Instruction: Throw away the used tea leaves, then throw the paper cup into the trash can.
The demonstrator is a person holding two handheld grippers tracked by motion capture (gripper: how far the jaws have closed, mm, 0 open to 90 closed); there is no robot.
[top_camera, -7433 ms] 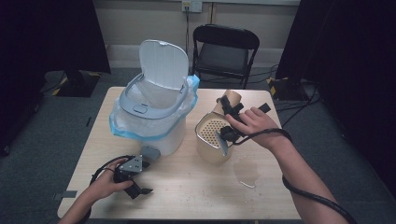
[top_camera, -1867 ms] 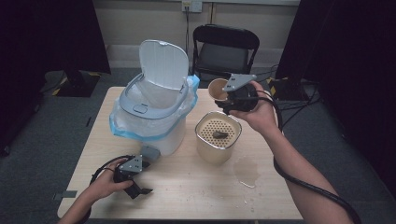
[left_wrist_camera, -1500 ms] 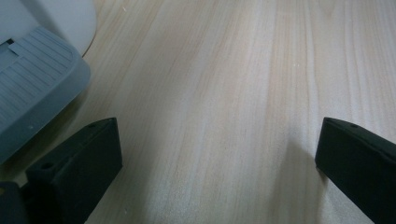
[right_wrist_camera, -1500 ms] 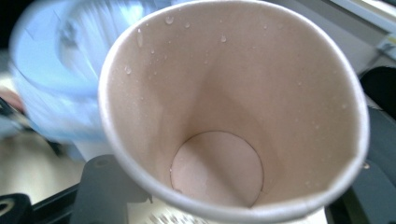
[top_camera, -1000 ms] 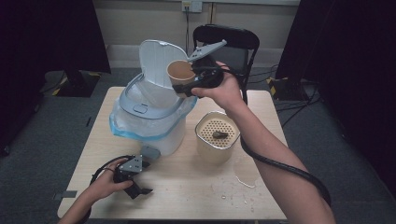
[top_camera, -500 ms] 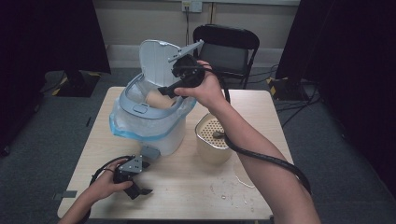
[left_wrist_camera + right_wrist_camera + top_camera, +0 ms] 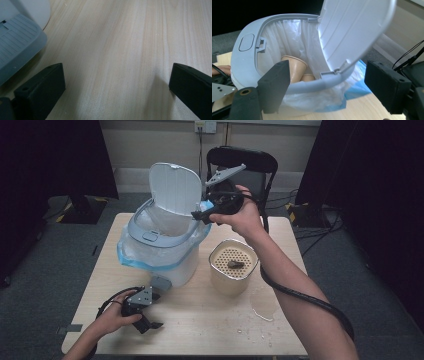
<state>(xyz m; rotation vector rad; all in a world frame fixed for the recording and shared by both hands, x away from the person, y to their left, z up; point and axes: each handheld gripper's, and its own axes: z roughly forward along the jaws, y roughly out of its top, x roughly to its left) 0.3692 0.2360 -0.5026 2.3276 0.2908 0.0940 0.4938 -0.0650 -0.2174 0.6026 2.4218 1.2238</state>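
While my right gripper (image 7: 199,215) hangs over the far rim of the bin (image 7: 160,245), its jaws stand wide apart and hold nothing. From the right gripper view I look between those jaws straight into the bin: 2 paper cups (image 7: 295,67) lie inside on the white liner (image 7: 287,35), one tilted with its mouth up, the other lower and partly hidden behind the near rim. The bin's lid (image 7: 176,189) stands upright at the back, close beside my right hand (image 7: 242,217), and it blocks much of what is behind it. A blue bag edge (image 7: 127,257) spills out under the bin's grey ring.

My left gripper (image 7: 145,312) rests low on the table (image 7: 210,330) at the near left corner, held by my left hand (image 7: 112,320). Its jaws are spread wide with only bare wood between them in the left gripper view; the bin's ribbed foot pedal (image 7: 17,47) sits just beside the left jaw.

Right of the bin stands a beige tub (image 7: 232,270) with a perforated top, and 1 small dark piece (image 7: 236,265) lies on it; I cannot tell what it is. A wet patch (image 7: 262,302) shines on the wood just beside the tub. Beyond the table is a black chair (image 7: 250,165), partly covered by my raised right hand and gripper.
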